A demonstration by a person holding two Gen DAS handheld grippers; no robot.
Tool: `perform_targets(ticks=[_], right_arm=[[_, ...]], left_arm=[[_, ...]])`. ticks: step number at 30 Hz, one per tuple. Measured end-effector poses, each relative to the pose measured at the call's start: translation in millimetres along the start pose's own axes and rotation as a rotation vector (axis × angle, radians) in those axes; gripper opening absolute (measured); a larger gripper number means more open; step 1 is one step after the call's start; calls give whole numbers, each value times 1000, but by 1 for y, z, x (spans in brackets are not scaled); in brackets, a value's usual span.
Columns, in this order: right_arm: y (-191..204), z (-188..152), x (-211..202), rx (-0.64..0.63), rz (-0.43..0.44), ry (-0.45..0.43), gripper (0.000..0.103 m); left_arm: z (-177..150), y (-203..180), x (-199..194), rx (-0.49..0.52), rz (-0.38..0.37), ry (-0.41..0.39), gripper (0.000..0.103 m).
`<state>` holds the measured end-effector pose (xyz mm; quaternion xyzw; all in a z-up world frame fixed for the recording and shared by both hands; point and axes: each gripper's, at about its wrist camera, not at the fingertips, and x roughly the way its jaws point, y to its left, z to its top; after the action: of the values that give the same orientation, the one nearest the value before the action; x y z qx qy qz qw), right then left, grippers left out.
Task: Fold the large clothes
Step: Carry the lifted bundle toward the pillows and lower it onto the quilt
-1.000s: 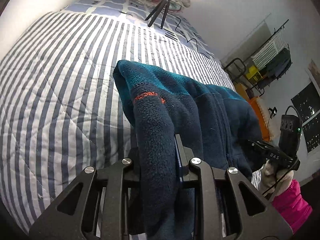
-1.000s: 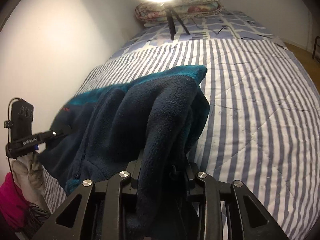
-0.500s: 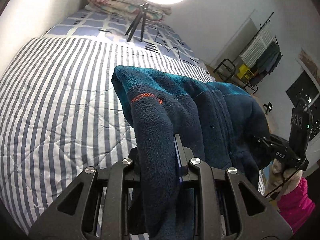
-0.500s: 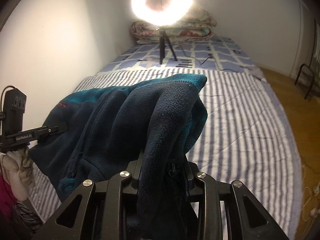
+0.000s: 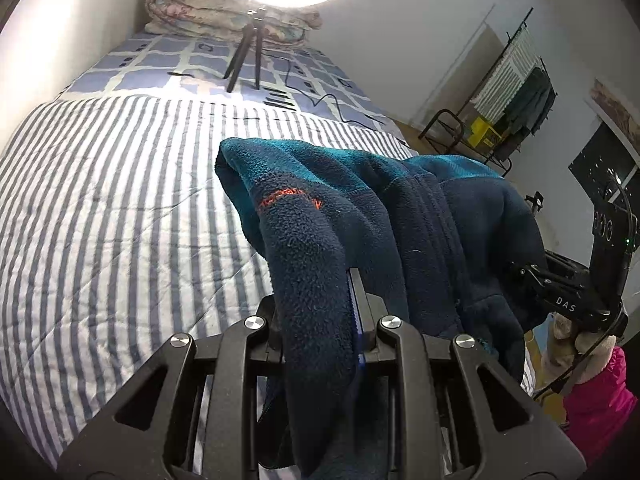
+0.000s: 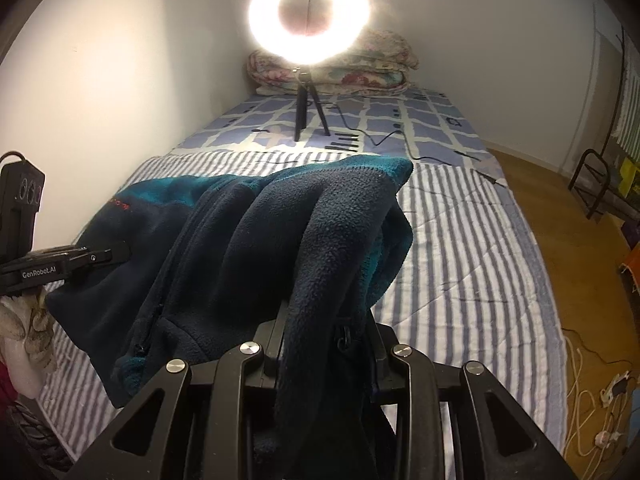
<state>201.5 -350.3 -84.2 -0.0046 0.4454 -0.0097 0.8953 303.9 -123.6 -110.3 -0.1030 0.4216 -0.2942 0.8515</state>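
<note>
A navy and teal fleece jacket with an orange logo hangs in the air between my two grippers, above the striped bed. My left gripper is shut on one bunched edge of the jacket. My right gripper is shut on the other bunched edge of the jacket. Fleece drapes over both pairs of fingers and hides the tips. The right gripper shows at the right in the left wrist view. The left gripper shows at the left in the right wrist view.
A lit ring light on a small tripod stands on the far part of the bed, with a cable trailing right. Folded quilts lie at the head. A wall runs along the left; wooden floor and a clothes rack lie right.
Both grippers have lifted and tilted upward with the jacket; the views now take in the ring light and the far wall. The grip on the jacket is unchanged.
</note>
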Motion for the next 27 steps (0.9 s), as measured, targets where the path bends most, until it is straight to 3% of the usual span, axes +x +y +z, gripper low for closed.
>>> perform_targets(ticks=[12,19,27], right_arm=[[-61,26,33,-21,-60,-34,28],[-118,64,62,11,-85,-52,28],[-185,121,107,58,-98,-101,28]], left_arm=[[51,-33,75,68,-28,17,21],[103,-63,139,128,-38,-10,21],[166,-83,207,119,-66,-58,21]])
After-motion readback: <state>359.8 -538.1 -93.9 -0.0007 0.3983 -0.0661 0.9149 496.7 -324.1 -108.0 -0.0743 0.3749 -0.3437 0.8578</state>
